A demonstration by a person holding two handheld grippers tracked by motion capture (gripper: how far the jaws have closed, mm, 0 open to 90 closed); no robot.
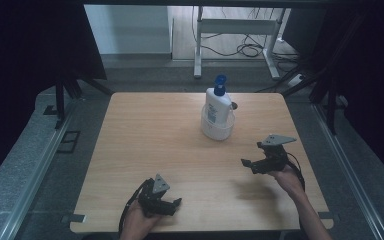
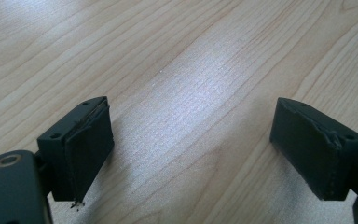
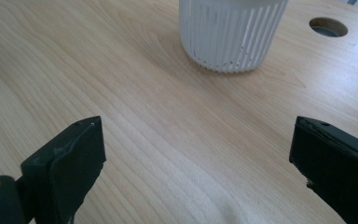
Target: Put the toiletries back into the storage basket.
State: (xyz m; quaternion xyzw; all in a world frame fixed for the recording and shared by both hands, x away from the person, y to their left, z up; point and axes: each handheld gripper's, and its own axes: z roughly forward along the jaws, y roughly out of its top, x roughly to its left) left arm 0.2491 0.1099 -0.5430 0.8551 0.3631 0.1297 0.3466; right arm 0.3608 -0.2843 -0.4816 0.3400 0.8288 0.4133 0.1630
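My left gripper [image 1: 172, 202] sits well short of the white ribbed cup [image 1: 217, 127], jaws spread wide, holding nothing; my right gripper [image 1: 250, 161] lies near the cup's right, equally wide, empty; a blue-capped bottle [image 1: 217, 103] stands inside the cup.

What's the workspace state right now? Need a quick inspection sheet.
Surface: light wooden table, bare apart from the items below; round cable hole near the far edge.
Job's things: white pump bottle with blue pump head, upright inside a white ribbed cup, far centre-right.
Clutter: nothing seen.
Grippers: left tongs open, empty, low over the near edge; right tongs open, empty, aimed at the cup, well short of it.
Cables: black cable trails from the left tongs; loose cables on the floor behind the table.
Surroundings: white frame on the floor beyond, dark curtains at both sides, grey floor.
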